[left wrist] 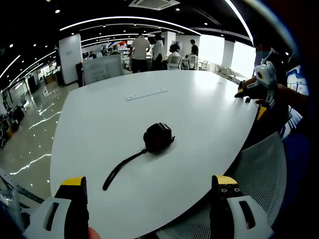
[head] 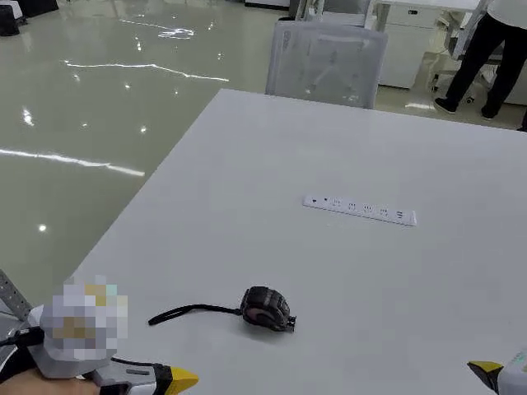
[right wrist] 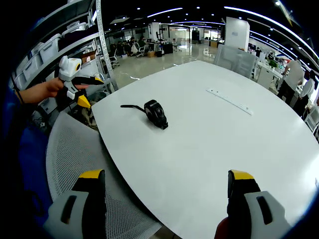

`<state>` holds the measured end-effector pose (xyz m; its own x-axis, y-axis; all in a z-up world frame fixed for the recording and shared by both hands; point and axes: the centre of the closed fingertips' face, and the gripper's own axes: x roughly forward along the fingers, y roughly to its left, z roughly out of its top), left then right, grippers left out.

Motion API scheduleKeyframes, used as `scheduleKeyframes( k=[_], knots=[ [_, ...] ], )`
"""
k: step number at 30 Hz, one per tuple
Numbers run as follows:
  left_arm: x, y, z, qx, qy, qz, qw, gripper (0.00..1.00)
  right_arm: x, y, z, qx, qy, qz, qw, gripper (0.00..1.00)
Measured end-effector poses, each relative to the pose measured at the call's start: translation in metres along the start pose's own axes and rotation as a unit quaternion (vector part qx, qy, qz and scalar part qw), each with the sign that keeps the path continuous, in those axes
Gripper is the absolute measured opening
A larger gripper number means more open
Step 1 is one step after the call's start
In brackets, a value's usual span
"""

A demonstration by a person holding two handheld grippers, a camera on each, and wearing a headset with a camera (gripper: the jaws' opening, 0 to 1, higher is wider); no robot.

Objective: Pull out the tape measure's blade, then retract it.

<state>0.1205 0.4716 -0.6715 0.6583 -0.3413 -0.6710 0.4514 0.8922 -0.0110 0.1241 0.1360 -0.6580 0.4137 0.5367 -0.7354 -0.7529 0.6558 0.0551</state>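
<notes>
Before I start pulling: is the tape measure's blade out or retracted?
Retracted. The tape measure lies on the table with no blade showing, just its black strap.

Head view looks down over the table (head: pixel 370 280) from its near edge; gripper views face inward from either side, sharing the tape (left wrist: pixel 158 137).

Bright, even overhead light; glare streaks on floor (head: pixel 140 70); faint shadow under tape measure (head: pixel 268 309); gripper views bowed.

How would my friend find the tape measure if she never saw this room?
Find the big white table. Near its front edge, nearer than the flat white power strip, sits the tape measure. It is the small dark round thing, with a black strap trailing like a tail.
</notes>
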Motion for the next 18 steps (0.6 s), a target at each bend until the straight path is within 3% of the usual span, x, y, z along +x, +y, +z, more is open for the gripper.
scheduleKeyframes(
  k=[11,18],
  knots=[
    [0.014,-0.004,0.010,-0.002,-0.001,-0.012,0.9999,1.00,0.015,0.000,0.004,0.000,0.003,0.012,0.9999,0.98],
    [0.021,-0.004,0.010,-0.001,0.002,-0.019,0.9998,1.00,0.024,-0.001,0.006,-0.003,0.007,0.018,0.9998,0.98]
  ],
)
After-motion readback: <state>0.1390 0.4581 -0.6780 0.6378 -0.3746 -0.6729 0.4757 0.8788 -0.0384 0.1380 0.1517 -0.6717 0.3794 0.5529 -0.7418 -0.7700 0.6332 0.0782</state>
